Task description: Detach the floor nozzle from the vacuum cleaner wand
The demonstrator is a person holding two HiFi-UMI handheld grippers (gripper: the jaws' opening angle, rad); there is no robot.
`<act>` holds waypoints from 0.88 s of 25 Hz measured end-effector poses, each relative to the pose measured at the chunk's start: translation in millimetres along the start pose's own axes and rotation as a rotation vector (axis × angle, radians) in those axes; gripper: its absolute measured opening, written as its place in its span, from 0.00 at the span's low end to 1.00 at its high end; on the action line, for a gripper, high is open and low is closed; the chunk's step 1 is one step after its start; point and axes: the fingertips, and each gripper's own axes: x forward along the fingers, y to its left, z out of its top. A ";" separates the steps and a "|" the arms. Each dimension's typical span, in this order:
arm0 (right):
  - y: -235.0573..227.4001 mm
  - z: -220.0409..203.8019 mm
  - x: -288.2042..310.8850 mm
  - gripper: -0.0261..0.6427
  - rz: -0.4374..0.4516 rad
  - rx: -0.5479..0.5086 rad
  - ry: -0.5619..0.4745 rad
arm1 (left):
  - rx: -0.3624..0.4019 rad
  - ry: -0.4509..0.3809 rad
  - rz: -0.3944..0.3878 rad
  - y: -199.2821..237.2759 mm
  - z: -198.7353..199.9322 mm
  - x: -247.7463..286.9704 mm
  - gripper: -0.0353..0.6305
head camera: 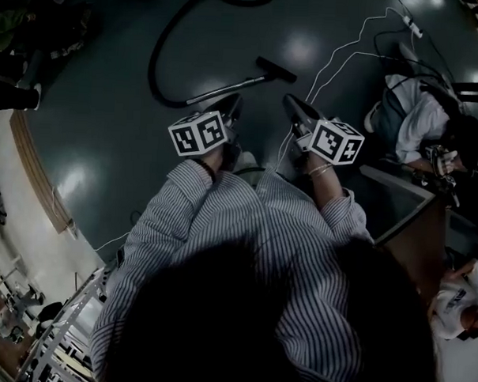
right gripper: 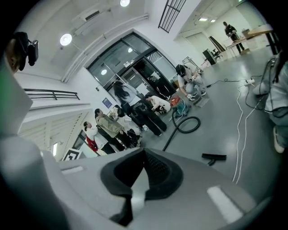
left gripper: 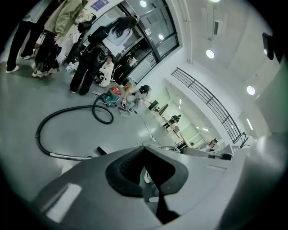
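Black floor nozzle (head camera: 276,69) well ahead; L hand-held gripper (head camera: 231,107), R hand-held gripper (head camera: 292,103) closed, empty: open both, brace wand (head camera: 228,88).

The head view looks steeply down onto the floor (head camera: 107,141). The 2 gripper views face low across it; all 3 share the floor nozzle (head camera: 276,69).

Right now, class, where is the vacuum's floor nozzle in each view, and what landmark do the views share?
Head view: floor nozzle, upper centre, on the floor.
Left gripper view: floor nozzle, small, lower left of centre.
Right gripper view: floor nozzle, right of centre.
Shared landmark: the black hose.
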 end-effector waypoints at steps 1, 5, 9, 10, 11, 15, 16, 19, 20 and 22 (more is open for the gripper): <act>-3.5 5.5 6.3 0.04 -0.007 0.007 -0.009 | 0.001 0.006 0.008 5.3 4.7 3.4 0.06; -5.4 26.5 44.5 0.04 -0.015 0.011 -0.010 | 0.007 -0.047 0.022 30.8 51.3 9.4 0.06; 6.2 49.2 96.5 0.04 0.002 -0.011 0.001 | -0.060 -0.067 0.020 67.7 101.9 17.3 0.06; 9.1 55.7 110.7 0.04 0.007 -0.020 0.004 | -0.063 -0.067 0.009 74.6 114.5 20.3 0.06; 11.5 62.5 125.4 0.04 0.009 -0.024 0.005 | -0.059 -0.061 0.001 82.2 126.7 24.2 0.06; 22.2 89.9 181.7 0.04 0.001 -0.024 -0.013 | -0.063 -0.036 0.009 121.0 171.1 37.6 0.06; 24.6 94.1 191.9 0.04 -0.005 -0.027 -0.021 | -0.073 -0.033 0.010 130.1 178.4 38.7 0.06; 25.6 100.9 214.5 0.04 -0.030 -0.031 -0.027 | -0.096 -0.016 0.009 153.4 193.8 45.1 0.06; 24.8 103.6 222.4 0.04 -0.037 -0.031 -0.026 | -0.101 -0.010 0.010 160.6 199.2 49.9 0.06; 22.4 107.6 237.4 0.04 -0.045 -0.029 -0.020 | -0.119 0.000 0.012 172.7 208.8 61.1 0.06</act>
